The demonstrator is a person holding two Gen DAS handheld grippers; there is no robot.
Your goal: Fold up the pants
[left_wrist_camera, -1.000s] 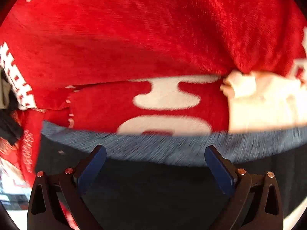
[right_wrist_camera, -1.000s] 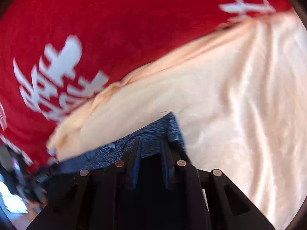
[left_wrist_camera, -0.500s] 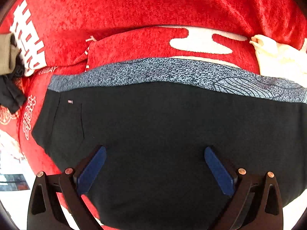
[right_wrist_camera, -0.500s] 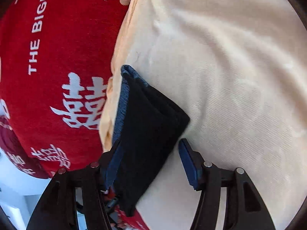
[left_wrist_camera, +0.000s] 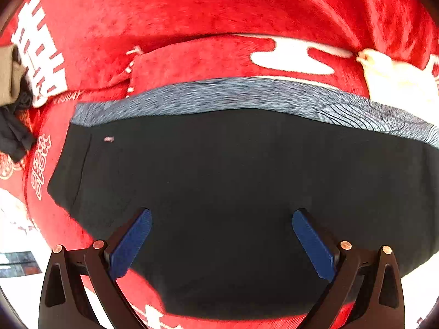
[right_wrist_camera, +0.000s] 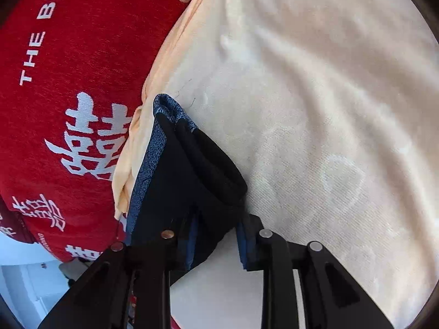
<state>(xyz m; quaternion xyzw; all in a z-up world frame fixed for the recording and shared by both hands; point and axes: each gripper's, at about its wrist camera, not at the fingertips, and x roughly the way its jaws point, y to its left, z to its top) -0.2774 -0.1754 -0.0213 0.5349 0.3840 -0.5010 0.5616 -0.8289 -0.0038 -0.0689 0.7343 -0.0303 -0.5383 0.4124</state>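
Jaws of the left gripper point(left_wrist_camera: 221, 242) stand wide apart above the black pants point(left_wrist_camera: 233, 192), with nothing between the blue pads. The pants lie spread flat on a red blanket point(left_wrist_camera: 192, 8) with white characters, their grey-patterned waistband point(left_wrist_camera: 247, 96) along the far edge. Over at the right gripper point(right_wrist_camera: 216, 237), the jaws have just been closing, and a bunched corner of the pants sits between them; whether the pads press it is unclear. That corner rests against a cream cloth point(right_wrist_camera: 315, 96) beside the red blanket.
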